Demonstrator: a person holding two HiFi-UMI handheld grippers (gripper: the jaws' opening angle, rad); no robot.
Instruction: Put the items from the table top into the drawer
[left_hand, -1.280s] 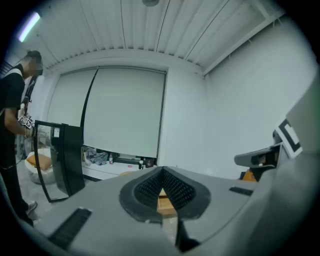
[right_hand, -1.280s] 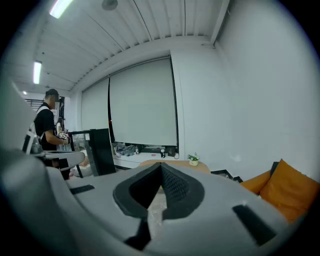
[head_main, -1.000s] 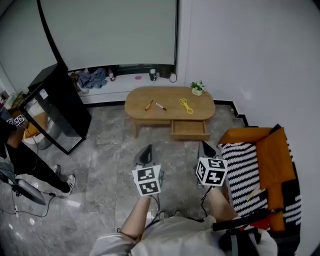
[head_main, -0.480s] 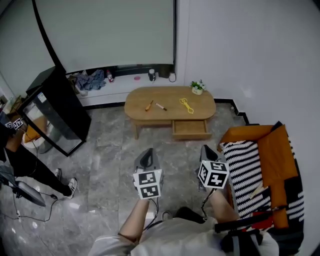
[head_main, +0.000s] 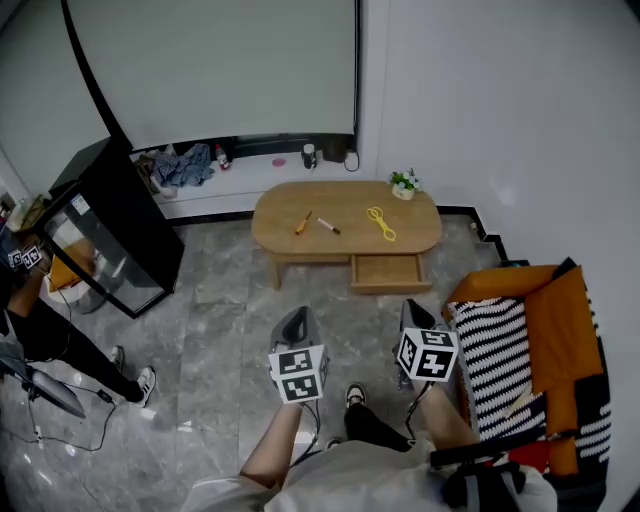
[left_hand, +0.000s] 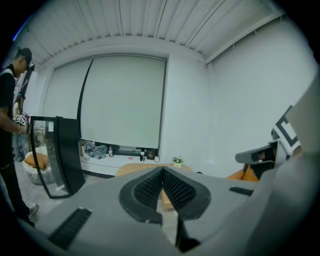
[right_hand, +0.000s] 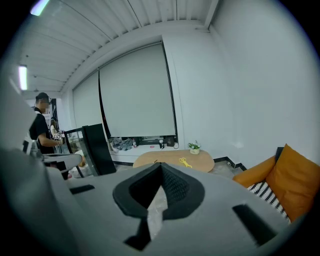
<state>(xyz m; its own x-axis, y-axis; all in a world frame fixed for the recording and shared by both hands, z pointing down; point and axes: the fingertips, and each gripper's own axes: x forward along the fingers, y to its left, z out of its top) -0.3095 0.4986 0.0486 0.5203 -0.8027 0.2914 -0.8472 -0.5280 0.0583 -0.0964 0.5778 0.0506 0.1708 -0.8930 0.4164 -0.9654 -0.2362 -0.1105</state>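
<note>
Holding both tools clenched and empty, the person stands on grey marbled floor (head_main: 220, 340) well short of the low table. The left gripper (head_main: 292, 318) has its jaws pressed together with nothing between them; its own view shows the ribbed pads meeting in a closed seam. The right gripper (head_main: 413, 312) is likewise squeezed shut on nothing. The two sit side by side, the left at nine o'clock of the right, each with its marker cube toward the person and its tips pointing toward twelve o'clock.

At twelve o'clock of both tools stands the oval wooden table (head_main: 350, 200), well apart from them. The drawer (head_main: 388, 272) is pulled open from the table's near edge, at about five o'clock of the tabletop's centre. The items lie on the tabletop, none in the drawer. An orange pen (head_main: 302, 223) lies at nine o'clock of centre. A marker (head_main: 328, 226) lies just beside it on its three o'clock side. A yellow looped item (head_main: 379, 222), possibly scissors, lies at three o'clock of centre. A small potted plant (head_main: 404, 184) sits at the table's one o'clock rim.

A black cabinet (head_main: 110, 225) stands at nine o'clock of the table. An orange seat with a striped throw (head_main: 520, 350) is at three o'clock of the right tool. Another person (head_main: 30, 320) stands at the far nine o'clock edge.
</note>
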